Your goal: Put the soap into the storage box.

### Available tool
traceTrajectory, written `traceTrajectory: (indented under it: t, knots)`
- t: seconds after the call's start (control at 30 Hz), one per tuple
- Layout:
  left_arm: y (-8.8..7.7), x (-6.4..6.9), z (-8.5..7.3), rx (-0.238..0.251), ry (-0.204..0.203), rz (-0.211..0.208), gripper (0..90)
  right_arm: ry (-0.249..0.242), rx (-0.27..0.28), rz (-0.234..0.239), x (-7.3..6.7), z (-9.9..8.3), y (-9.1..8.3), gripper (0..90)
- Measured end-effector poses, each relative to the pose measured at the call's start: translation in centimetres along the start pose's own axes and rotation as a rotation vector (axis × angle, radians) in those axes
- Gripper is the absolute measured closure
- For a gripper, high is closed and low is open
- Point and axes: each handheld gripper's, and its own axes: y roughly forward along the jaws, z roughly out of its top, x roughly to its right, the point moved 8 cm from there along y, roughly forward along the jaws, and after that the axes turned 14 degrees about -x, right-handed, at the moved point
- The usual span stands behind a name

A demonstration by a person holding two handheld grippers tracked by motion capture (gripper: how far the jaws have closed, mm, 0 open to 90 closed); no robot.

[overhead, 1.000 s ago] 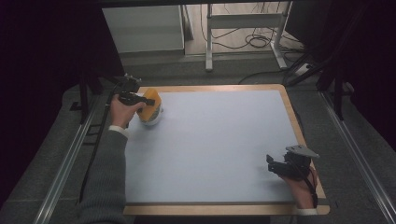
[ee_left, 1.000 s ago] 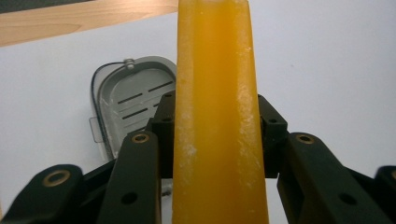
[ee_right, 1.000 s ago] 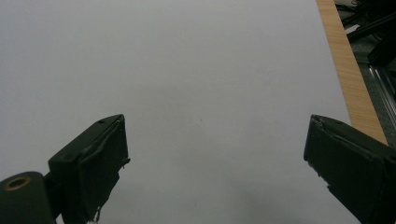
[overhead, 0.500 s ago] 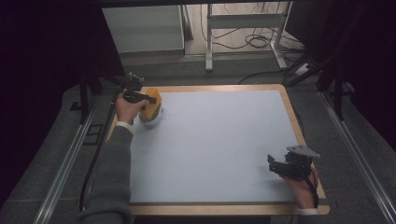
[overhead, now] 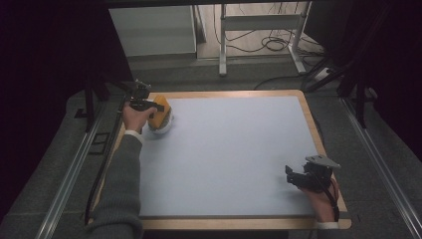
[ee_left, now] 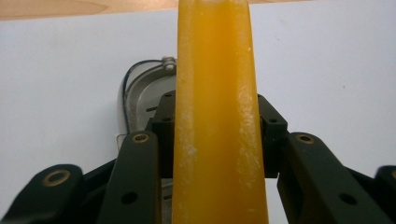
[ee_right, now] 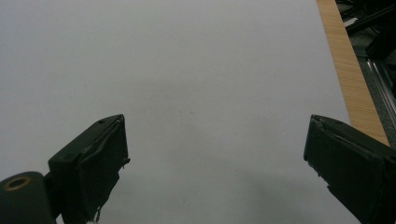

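Note:
An orange block [overhead: 161,117] stands on edge at the far left of the white mat [overhead: 234,149], and my left gripper [overhead: 157,107] is shut on it. In the left gripper view the orange block [ee_left: 215,56] rises between the black jaws of the left gripper [ee_left: 217,122], whose pads press on both its faces; whitish flecks mark it. Just below and behind it lies a pale round object [overhead: 164,128], seen as a grey metal curved piece [ee_left: 140,88]. My right gripper [overhead: 293,175] rests near the front right corner, and in its own view the right gripper [ee_right: 217,154] is open over bare mat.
The mat lies on a wooden board [overhead: 311,117] whose rim shows at the right [ee_right: 348,70]. Metal rails [overhead: 74,164] run along both sides of the table. Cables and a white frame [overhead: 259,22] lie on the floor beyond the far edge.
My left hand has sunk a little and come slightly nearer, with the orange block in its grip, closer to the pale round object. The right hand has kept still.

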Motion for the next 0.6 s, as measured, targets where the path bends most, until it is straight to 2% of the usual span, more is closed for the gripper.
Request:
traceTrajectory:
  t: [0.1, 0.17, 0.37, 0.4, 0.5, 0.6]
  knots:
    - [0.2, -0.2, 0.0, 0.024, -0.019, 0.018, 61.1, 0.000, -0.002, 0.000, 0.0, 0.0, 0.0, 6.3]
    - [0.5, -0.2, -0.2, 0.008, -0.015, 0.018, 61.1, 0.001, -0.001, -0.002, 0.0, 0.0, 0.0, 6.3]
    - [0.8, -0.4, -0.3, 0.025, -0.027, 0.024, 60.7, -0.004, -0.002, 0.000, 0.0, 0.0, 0.0, 6.3]
    - [0.5, -0.4, -0.2, 0.043, -0.035, 0.023, 59.2, -0.004, -0.002, 0.000, -0.1, 0.0, 0.0, 6.3]
    - [-0.1, -0.3, -0.1, 0.056, -0.027, 0.045, 46.0, -0.006, -0.005, 0.000, -0.1, 0.0, 0.1, 6.3]
    - [-0.7, -0.4, -0.3, 0.042, 0.000, 0.084, 37.0, -0.008, -0.007, 0.004, -0.2, 0.0, 0.0, 6.3]
